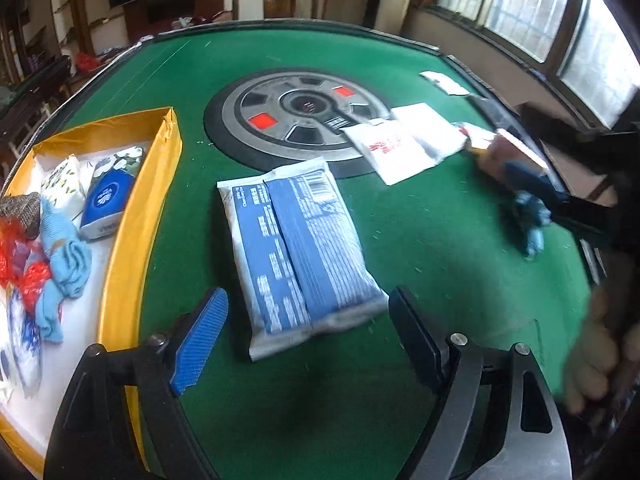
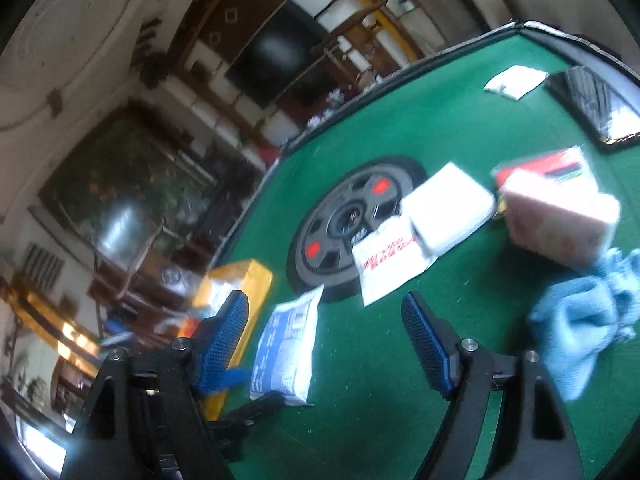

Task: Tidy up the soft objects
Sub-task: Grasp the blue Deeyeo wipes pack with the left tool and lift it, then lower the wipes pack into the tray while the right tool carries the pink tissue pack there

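Observation:
A blue-and-white wipes pack (image 1: 298, 254) lies flat on the green table, just ahead of my open, empty left gripper (image 1: 308, 308); its near end sits between the fingertips. It also shows in the right wrist view (image 2: 288, 350). The yellow tray (image 1: 120, 248) at the left holds tissue packs (image 1: 106, 196), a light blue cloth (image 1: 66, 268) and red plastic (image 1: 24, 264). My right gripper (image 2: 326, 312) is open and empty, tilted above the table. A light blue cloth (image 2: 580, 328) lies to its right, near a pink tissue box (image 2: 560, 212).
Two white packets (image 1: 396, 148) lie by the grey wheel-shaped centre disc (image 1: 296, 120). A small white packet (image 1: 444, 82) sits at the far right edge. A dark tray (image 2: 596, 108) is set in the table's far rim. Furniture surrounds the table.

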Demonstrator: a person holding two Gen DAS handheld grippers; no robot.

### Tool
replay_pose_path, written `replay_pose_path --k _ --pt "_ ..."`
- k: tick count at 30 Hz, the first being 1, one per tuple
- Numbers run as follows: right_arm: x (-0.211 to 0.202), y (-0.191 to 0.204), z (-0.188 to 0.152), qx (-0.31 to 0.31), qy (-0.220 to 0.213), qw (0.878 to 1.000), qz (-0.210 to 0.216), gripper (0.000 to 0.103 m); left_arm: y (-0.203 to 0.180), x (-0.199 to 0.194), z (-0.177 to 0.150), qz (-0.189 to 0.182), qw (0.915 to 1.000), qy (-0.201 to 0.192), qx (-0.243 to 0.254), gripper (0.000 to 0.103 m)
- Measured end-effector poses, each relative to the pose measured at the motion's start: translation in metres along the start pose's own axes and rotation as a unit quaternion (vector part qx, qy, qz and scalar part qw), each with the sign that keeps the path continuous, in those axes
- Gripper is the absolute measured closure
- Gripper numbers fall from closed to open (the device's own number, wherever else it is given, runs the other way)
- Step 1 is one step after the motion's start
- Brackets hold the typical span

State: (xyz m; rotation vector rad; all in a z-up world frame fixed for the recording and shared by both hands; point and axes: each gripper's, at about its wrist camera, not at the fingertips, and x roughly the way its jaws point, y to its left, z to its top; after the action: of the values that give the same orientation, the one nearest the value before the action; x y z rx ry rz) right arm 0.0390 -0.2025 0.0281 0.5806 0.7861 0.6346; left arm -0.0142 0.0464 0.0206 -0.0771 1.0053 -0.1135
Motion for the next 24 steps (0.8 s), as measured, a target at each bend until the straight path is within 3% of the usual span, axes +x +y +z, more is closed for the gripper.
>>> replay_pose_path --k 5,9,11,12,17,24 --pt "-0.045 -0.016 0.017 0.021 -0.090 0.995 -0.045 0.028 -0.009 0.030 0.015 0.045 0.9989 0.010 0.011 0.020" --pt "-0.074 -0.046 0.024 0.081 -0.143 0.983 -0.080 0.028 -0.012 0.051 0.027 0.074 0.9969 0.015 0.020 0.016" --pt "-0.085 -0.056 0.026 0.100 -0.161 0.976 -0.104 0.028 -0.009 0.055 0.028 0.059 0.9981 -0.003 0.018 0.035" --pt "-0.090 -0.061 0.028 0.106 -0.167 0.973 -0.116 0.028 -0.009 0.054 0.027 0.056 0.9981 -0.011 0.025 0.035" --pt "-0.089 -0.063 0.031 0.109 -0.158 0.970 -0.151 0.028 -0.005 0.041 0.024 0.000 0.9996 -0.012 0.024 0.038" --pt "-0.048 -0.051 0.035 0.027 -0.095 0.970 -0.223 0.028 0.005 0.000 0.015 -0.065 0.9972 -0.036 -0.007 0.038"
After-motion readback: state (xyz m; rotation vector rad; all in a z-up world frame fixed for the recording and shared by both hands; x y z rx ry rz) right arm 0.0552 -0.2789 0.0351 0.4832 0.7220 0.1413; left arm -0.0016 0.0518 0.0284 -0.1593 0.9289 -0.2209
